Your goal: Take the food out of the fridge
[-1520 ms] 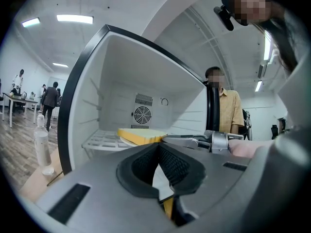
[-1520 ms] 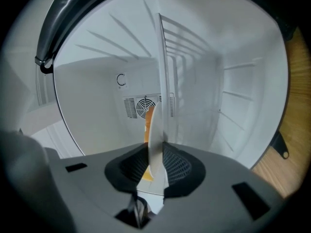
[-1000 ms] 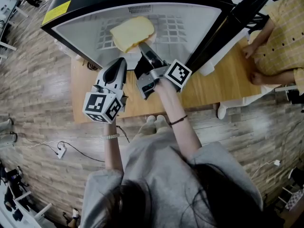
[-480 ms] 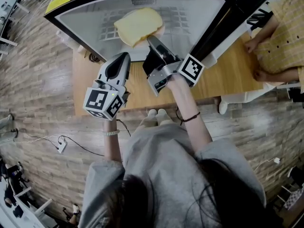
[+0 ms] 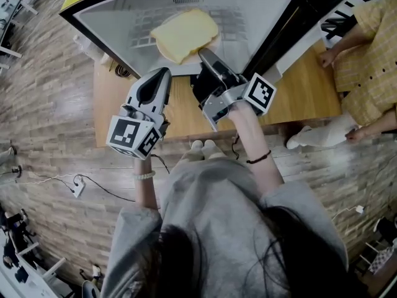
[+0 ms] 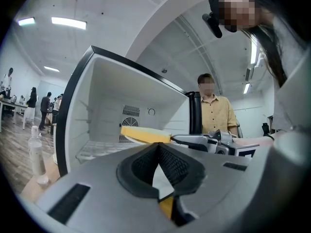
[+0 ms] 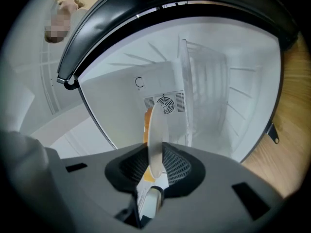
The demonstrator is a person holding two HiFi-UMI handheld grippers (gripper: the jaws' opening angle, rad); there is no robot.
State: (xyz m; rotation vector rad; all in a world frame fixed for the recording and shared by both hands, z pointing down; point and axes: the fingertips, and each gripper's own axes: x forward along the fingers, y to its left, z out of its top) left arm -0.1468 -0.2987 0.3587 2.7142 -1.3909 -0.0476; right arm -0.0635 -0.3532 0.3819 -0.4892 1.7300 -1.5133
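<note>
Food (image 5: 185, 35), a pale yellow slab much like a bread slice, lies on a white plate (image 7: 156, 140) at top centre of the head view, against the white inside of the open fridge (image 5: 124, 23) and above its wire shelf (image 5: 139, 33). The right gripper (image 5: 205, 56) is clamped on the plate's near rim; in its own view the plate stands edge-on between the pads. The left gripper (image 5: 162, 73) hangs just left of it, tips pressed together with nothing between them. The fridge stands on a wooden table (image 5: 298, 98). A person in a yellow shirt (image 5: 366, 54) is at the frame's upper right.
</note>
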